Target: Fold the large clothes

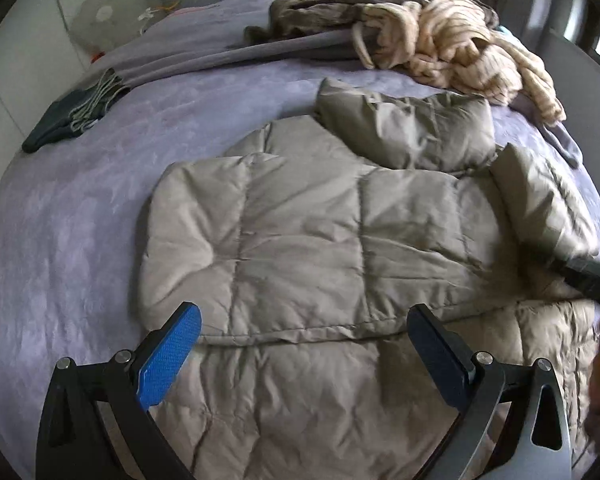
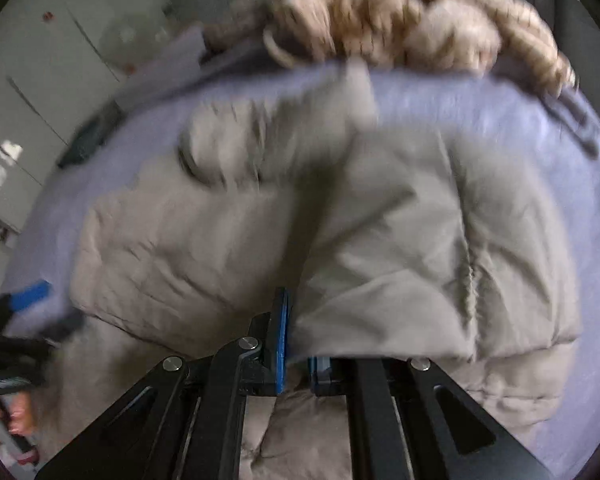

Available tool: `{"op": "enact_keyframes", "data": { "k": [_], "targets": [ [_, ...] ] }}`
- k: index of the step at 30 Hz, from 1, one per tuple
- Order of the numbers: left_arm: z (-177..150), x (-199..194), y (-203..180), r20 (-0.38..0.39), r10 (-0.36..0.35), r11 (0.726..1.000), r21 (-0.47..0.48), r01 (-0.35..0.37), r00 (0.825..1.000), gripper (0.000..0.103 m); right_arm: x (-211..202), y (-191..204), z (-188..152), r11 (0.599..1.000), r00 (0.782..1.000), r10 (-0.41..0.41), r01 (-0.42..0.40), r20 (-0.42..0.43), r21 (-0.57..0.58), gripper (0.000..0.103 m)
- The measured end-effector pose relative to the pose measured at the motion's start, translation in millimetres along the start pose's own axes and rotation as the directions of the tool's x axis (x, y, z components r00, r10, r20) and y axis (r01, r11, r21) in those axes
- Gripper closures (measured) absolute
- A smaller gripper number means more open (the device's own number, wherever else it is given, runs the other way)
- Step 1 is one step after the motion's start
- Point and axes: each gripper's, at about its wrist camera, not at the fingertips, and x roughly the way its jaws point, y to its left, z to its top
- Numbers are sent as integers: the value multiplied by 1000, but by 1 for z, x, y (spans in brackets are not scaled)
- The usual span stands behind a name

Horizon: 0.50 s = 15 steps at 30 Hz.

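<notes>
Lavender bedspread (image 1: 72, 216) beneath both tongs. Beige quilted down jacket (image 1: 300, 240) spread flat ahead of and under left gripper (image 1: 304, 328), jaws wide apart, empty. Right gripper (image 2: 298, 344) clamped on jacket sleeve edge, fabric draped over jaws. Cream striped blanket (image 1: 452, 40) beyond.

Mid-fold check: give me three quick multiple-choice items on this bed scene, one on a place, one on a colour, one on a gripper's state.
1. Where does the striped cream blanket lie?
A. beyond the jacket, at the far side of the bed
B. under the jacket
C. on the floor

2. What colour is the puffer jacket?
A. red
B. beige-grey
C. black

3. How does the left gripper stand?
A. shut on the jacket
B. shut on nothing
C. open, above the jacket

Answers: 1 A, it is heaped behind the jacket; 2 B, the quilted fabric shows it; 3 C, the blue pads stand wide apart, nothing between.
</notes>
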Motion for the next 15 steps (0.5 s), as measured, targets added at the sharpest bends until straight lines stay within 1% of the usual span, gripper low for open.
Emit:
{"op": "enact_keyframes", "data": {
  "k": [2,4,5,6,7,8,11,12,14,15],
  "targets": [
    [-2,6,2,-3,1,1000,-3,-1,1000,0,12,-7,-7,998,999,10,-8,-31,70,92],
    [-3,10,2,-7,-4,1000,-10,4,1000,0,11,-16,-9,990,998,50,-45,-34,137,80],
    [-4,12,2,-9,-11,1000,-17,11,1000,0,8,-20,-8,983,996,78,-71,-32,168,62],
    [-4,14,2,-10,-18,1000,-26,18,1000,0,0,-26,-10,971,993,114,-107,-23,212,42],
    [-3,16,2,-11,-25,999,-35,25,1000,0,-9,-32,-13,960,990,143,-139,2,244,39],
    [-2,17,3,-9,-30,999,-45,29,1000,0,-17,-40,-16,947,987,160,-161,28,277,39],
    [2,17,5,3,-37,997,-69,37,999,0,-32,-66,-22,903,981,173,-192,85,383,39],
    [4,17,6,8,-39,996,-75,40,999,0,-37,-81,-24,867,976,184,-218,119,448,39],
    [9,16,10,18,-42,996,-81,43,999,0,-38,-102,-21,813,969,192,-245,154,529,39],
    [10,16,12,23,-43,996,-82,44,999,0,-38,-115,-19,771,965,189,-262,184,581,39]
  ]
}}
